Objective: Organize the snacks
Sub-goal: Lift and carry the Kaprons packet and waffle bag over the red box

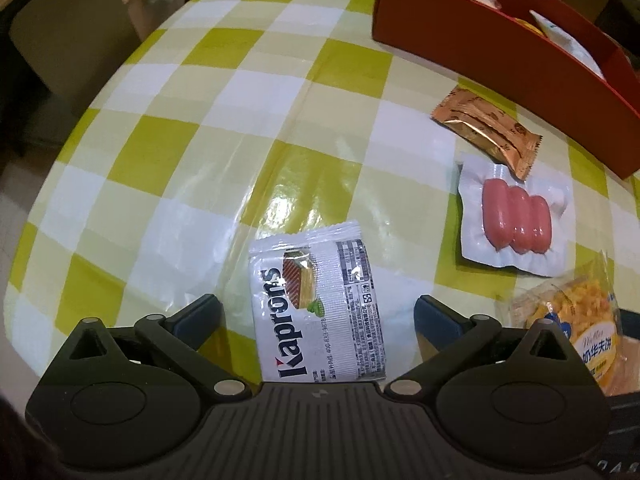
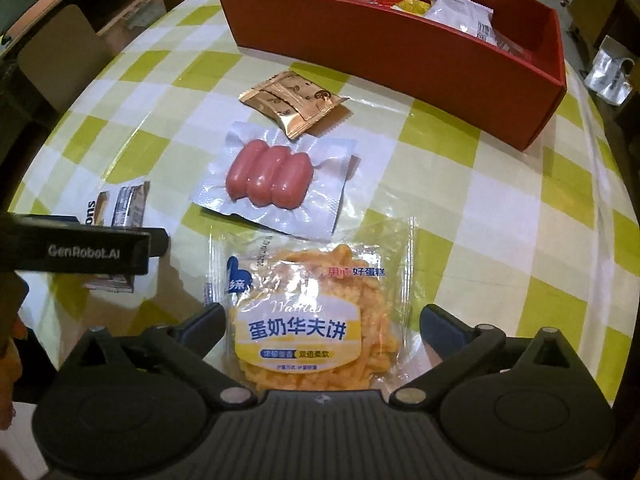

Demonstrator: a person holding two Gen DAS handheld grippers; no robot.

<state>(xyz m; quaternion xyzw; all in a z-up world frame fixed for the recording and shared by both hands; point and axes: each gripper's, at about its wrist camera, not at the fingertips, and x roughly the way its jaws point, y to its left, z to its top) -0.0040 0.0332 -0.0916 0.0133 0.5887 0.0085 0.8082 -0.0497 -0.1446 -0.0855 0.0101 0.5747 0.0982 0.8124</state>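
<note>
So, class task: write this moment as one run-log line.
left gripper: jaws open over wafer packet | right gripper: jaws open over waffle pack | red box: part filled | sausage pack, brown sachet: on table

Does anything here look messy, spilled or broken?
Nothing is spilled or torn. Four packets still lie loose on the table: wafer, waffle, sausages and a brown sachet, whose corner overlaps the sausage pack. The rest sit in the red box.

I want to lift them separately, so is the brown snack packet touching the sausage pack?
Touching: right wrist view shows the brown packet overlapping the sausage pack.
</note>
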